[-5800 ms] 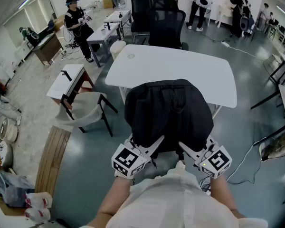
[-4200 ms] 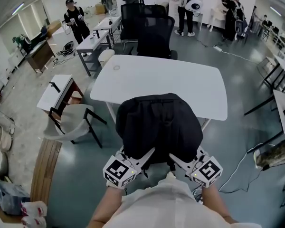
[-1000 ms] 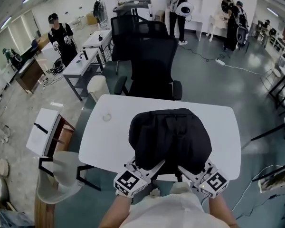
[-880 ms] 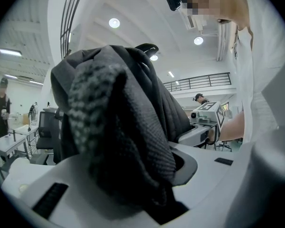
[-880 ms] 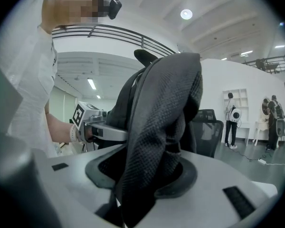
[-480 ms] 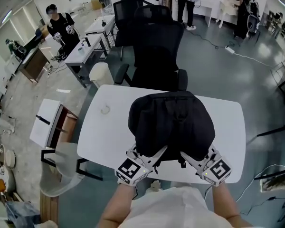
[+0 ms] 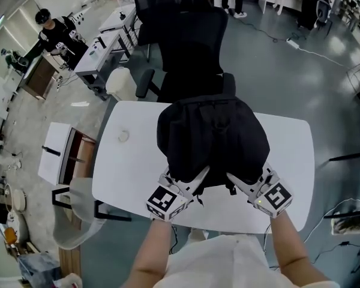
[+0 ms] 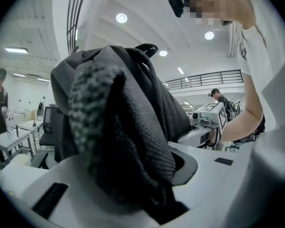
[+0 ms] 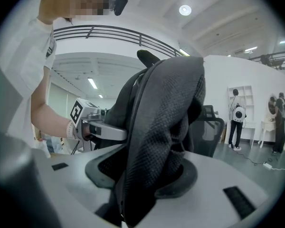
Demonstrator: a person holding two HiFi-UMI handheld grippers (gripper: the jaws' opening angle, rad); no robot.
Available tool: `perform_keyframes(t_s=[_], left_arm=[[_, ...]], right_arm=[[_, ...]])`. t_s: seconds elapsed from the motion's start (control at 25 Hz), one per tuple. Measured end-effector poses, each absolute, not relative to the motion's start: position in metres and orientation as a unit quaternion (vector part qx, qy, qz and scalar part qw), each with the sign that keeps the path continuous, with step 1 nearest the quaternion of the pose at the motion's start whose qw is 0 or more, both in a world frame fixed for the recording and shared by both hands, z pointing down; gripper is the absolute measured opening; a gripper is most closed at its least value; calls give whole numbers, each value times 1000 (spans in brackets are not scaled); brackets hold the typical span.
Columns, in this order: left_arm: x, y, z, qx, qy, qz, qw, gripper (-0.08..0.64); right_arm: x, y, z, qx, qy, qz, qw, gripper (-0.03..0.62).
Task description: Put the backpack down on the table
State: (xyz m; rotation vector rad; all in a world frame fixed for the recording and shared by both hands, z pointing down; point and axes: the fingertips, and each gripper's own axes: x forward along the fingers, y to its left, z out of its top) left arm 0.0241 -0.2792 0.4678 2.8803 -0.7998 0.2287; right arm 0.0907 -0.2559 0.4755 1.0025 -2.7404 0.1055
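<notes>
A black backpack hangs over the middle of the white table, held up from its near side by both grippers. My left gripper is shut on a padded mesh shoulder strap, which fills the gap between its jaws. The right gripper grips the other strap the same way. The two grippers stand side by side near the table's front edge. In the left gripper view the right gripper shows behind the bag. Whether the bag's bottom touches the tabletop is hidden.
A black office chair stands at the table's far side, right behind the backpack. A small ring-shaped thing lies on the table's left part. A low white side table and a grey chair stand left. A person stands far left.
Both grippers and the backpack have moved forward from the table's near edge to over its middle, and sunk a little. The grip on the straps looks unchanged.
</notes>
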Motion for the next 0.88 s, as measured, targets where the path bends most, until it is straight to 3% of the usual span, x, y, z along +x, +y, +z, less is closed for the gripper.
perform_keyframes(t_s=[0.88], left_arm=[[67, -392, 553, 941, -306, 103, 102, 138]], right_arm=[[135, -374, 561, 386, -911, 78, 124, 201]])
